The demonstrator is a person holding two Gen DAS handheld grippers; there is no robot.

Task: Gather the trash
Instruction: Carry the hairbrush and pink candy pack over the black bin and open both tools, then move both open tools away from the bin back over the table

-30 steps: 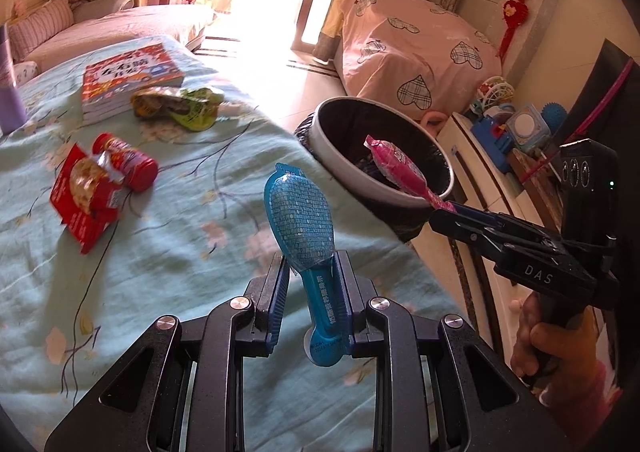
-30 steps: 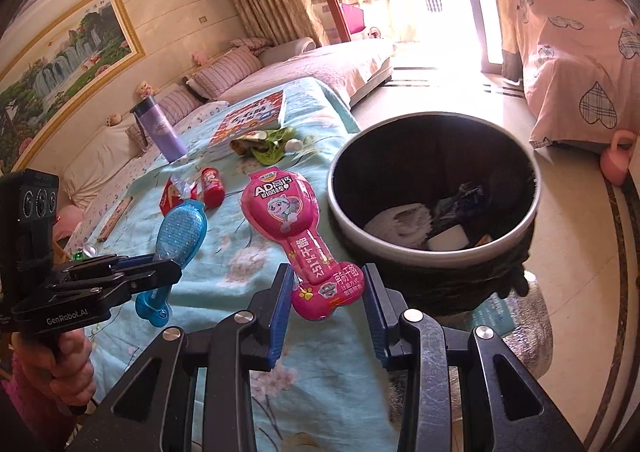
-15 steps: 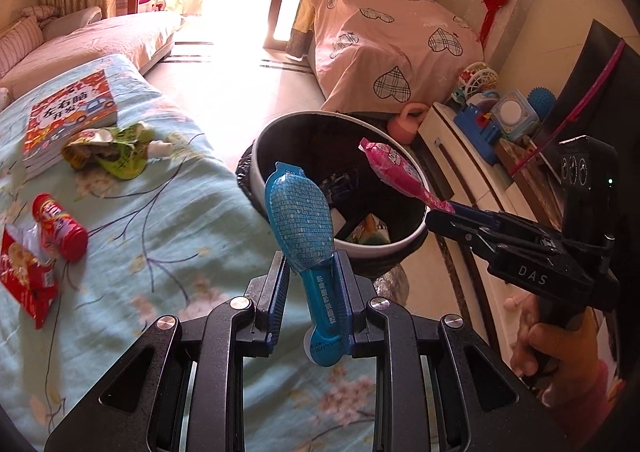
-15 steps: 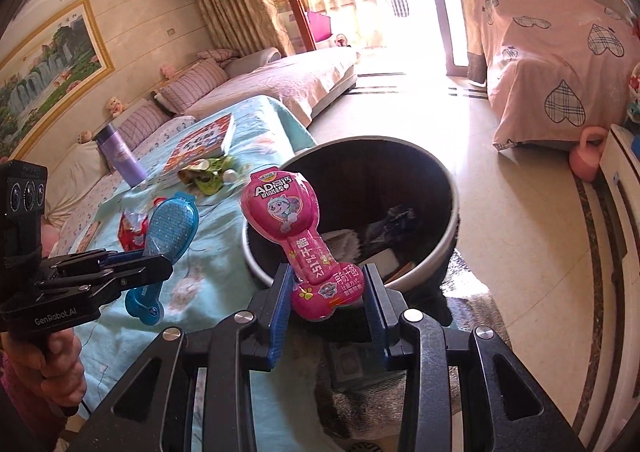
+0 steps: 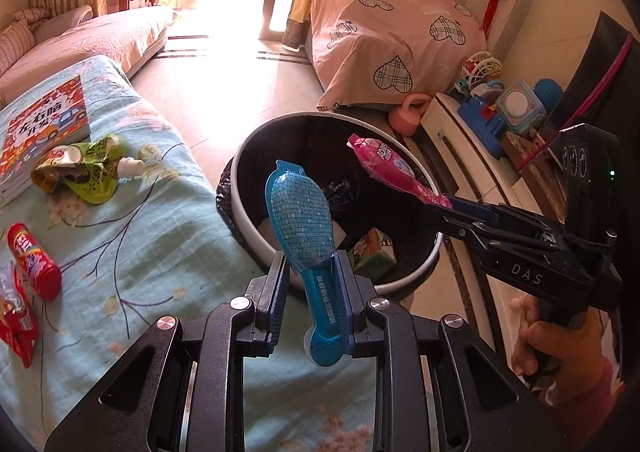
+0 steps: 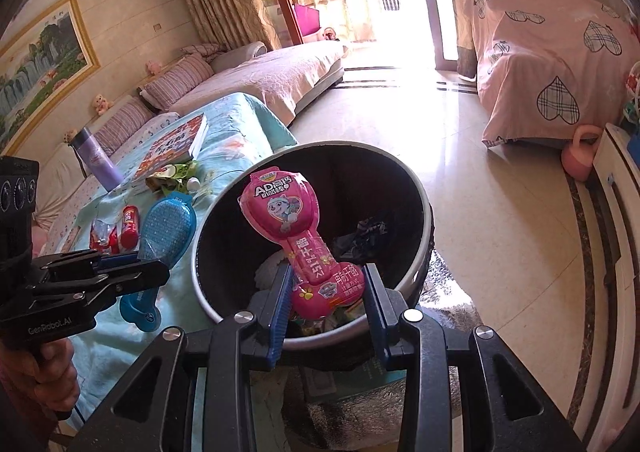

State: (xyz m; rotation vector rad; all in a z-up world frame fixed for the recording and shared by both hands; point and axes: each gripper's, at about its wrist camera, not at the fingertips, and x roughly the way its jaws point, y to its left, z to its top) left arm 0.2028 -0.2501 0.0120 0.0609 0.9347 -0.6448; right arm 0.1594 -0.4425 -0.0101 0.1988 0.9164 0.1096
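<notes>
My left claw (image 5: 310, 306) is clamped on a blue spoon-shaped plastic pouch (image 5: 300, 220), my right claw (image 6: 326, 294) on a pink one (image 6: 280, 208), both at frame centre, apparently over the round black bin (image 6: 420, 272) for dropping.

Glossy plastic pink packet (image 6: 292, 228) & blue packet (image 5: 302, 220); smooth-rimmed bin (image 5: 256, 236); matt cloth cover (image 5: 160, 220).

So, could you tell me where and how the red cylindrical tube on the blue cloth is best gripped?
Grip the red tube across its middle, coming from above with the tongs spanning its round sides. It lies flat on the cloth, long axis clear, with a red wrapper close beside one end.
</notes>
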